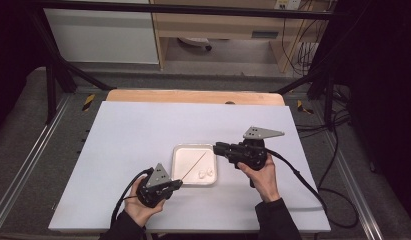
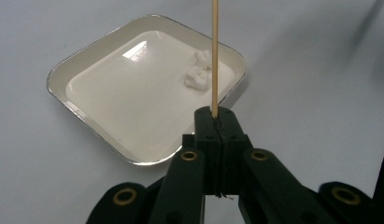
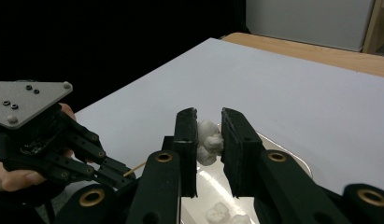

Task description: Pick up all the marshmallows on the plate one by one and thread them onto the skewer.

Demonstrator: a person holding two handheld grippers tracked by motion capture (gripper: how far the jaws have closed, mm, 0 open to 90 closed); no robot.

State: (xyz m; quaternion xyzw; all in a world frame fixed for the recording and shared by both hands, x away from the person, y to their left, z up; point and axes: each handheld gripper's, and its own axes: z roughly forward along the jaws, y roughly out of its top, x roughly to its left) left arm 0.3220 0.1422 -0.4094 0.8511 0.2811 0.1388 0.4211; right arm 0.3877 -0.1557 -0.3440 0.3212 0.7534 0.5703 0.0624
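Note:
My left gripper is shut on the near end of a thin wooden skewer. The skewer points up and away over a white square tray. Two white puffy lumps lie in the tray's near right corner. My right gripper hangs over the tray's far right corner, shut on a third white lump. In the right gripper view, the left gripper with its skewer tip shows lower left, above the tray.
A white sheet covers the table, with a wooden edge at the far side. Black frame posts stand at the table's back corners. Cables trail from both grippers toward the near edge.

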